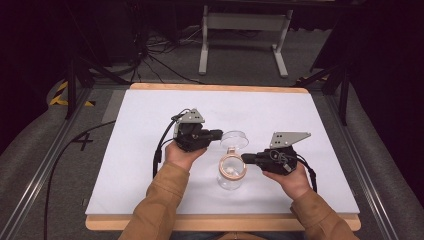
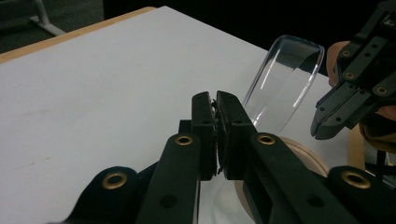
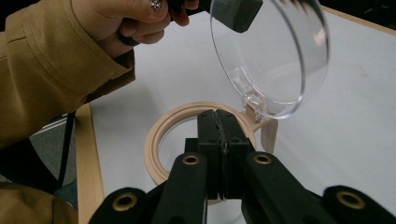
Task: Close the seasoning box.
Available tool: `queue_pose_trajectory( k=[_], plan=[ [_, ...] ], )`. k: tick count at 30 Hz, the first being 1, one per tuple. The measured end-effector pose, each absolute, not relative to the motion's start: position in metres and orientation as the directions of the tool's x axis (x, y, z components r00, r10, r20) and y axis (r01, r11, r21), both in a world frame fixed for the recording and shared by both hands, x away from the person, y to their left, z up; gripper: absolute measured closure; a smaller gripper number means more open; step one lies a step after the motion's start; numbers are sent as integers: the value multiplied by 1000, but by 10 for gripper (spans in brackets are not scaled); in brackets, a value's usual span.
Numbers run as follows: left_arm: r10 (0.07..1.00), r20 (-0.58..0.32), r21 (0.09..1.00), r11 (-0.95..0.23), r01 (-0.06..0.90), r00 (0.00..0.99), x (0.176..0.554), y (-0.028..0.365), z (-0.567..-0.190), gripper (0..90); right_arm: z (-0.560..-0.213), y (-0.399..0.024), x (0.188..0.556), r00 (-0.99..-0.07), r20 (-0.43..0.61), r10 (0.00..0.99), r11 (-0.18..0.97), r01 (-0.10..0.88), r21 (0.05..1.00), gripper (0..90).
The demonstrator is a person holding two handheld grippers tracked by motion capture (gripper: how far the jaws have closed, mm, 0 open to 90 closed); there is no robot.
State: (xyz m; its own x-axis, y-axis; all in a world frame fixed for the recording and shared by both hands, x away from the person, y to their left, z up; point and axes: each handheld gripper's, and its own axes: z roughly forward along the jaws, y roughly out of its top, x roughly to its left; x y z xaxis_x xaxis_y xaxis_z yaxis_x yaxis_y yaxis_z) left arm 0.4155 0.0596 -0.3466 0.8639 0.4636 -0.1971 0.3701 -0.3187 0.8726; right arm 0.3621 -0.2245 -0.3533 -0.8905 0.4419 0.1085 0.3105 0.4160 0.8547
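On the white desk point(image 1: 150, 150), near its front middle, stands a clear jar point(image 1: 231, 177) with a tan rim point(image 3: 156, 140), its clear hinged lid point(image 1: 234, 138) swung up and open. The left claw point(image 1: 218, 134) has its jaws pressed together on the lid's edge. The right claw point(image 1: 246, 158) is closed at the near rim; whether it pinches the rim I cannot tell.

One jar point(image 1: 231, 172), one hinged lid point(image 1: 234, 138)
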Motion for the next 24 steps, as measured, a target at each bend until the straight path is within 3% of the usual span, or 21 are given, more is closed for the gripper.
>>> queue_pose_trajectory(
  k=[12,24],
  plan=[
    [425,-198,862,-354,364,883,413,54,-346,862,-353,-226,361,-895,141,424,404,326,855,892],
    [464,-206,861,-333,385,862,415,70,-343,851,-353,-223,356,-906,144,399,445,328,834,890]
  ],
)
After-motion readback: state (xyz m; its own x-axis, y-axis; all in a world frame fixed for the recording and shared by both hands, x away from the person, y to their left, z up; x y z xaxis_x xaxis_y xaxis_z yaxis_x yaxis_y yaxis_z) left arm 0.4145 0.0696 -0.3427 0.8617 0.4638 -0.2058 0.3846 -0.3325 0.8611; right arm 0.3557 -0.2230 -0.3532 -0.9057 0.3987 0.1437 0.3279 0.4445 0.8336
